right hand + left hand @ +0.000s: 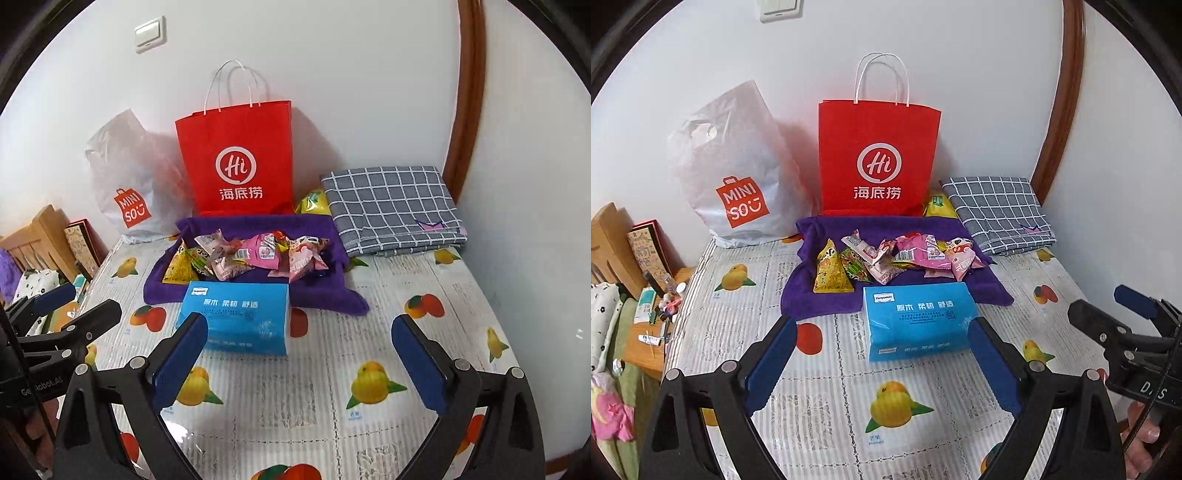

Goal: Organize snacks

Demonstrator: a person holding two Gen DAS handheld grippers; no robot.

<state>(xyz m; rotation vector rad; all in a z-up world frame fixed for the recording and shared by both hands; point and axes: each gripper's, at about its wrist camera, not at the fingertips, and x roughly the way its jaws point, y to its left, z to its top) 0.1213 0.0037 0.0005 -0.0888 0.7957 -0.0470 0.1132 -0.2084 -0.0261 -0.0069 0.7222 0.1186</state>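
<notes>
Both tongs, left gripper and right gripper, stand released and empty. Just ahead lies the blue tissue pack; beyond it, snack packets heap loosely on the purple towel. Risk: reaching over may snag the pack or scatter packets.

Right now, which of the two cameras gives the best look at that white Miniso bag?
The left wrist view. There the white Miniso bag stands large and unblocked left of the red paper bag, its logo facing the lens. In the right wrist view the same bag is smaller, pushed toward the edge, and partly hidden behind the red one.
</notes>
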